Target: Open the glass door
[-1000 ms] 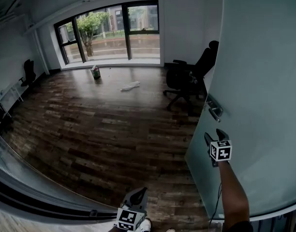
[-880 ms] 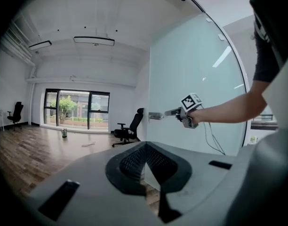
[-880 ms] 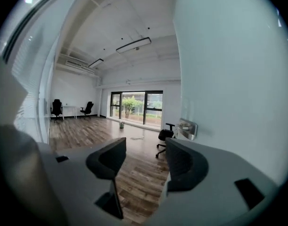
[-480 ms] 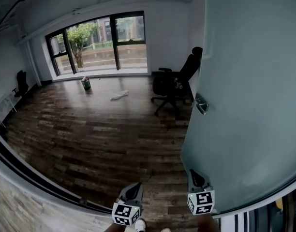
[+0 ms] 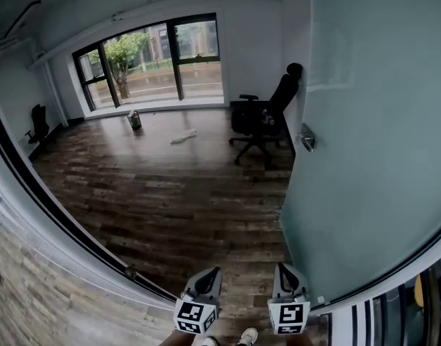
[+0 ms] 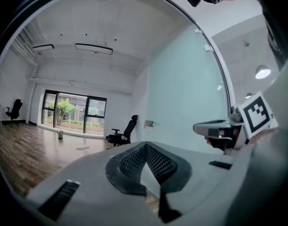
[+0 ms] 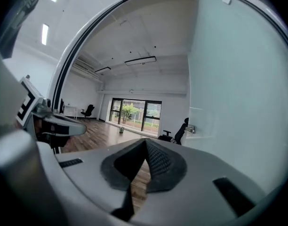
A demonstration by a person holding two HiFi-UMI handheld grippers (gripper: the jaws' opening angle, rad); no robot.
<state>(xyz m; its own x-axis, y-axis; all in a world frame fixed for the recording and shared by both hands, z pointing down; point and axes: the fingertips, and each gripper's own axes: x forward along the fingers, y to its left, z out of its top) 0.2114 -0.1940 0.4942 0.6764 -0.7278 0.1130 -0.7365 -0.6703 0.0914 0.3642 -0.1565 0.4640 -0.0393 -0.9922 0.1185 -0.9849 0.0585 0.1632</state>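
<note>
Stood before the glass door [image 5: 379, 143], open along the right of the frame.
Held left gripper [image 5: 208, 274] and right gripper [image 5: 286, 271] at bottom centre, both pressed together, empty; best steered clear of it.

no readable text, labels, brands, numbers or signs in any view.

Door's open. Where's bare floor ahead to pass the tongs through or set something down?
Widest bare floor: the middle boards, between the curved door frame on the left and the open glass door on the right. Also free between the can and the far-left chair. Crowded around the office chair beside the door handle; a white scrap lies left of it.
</note>
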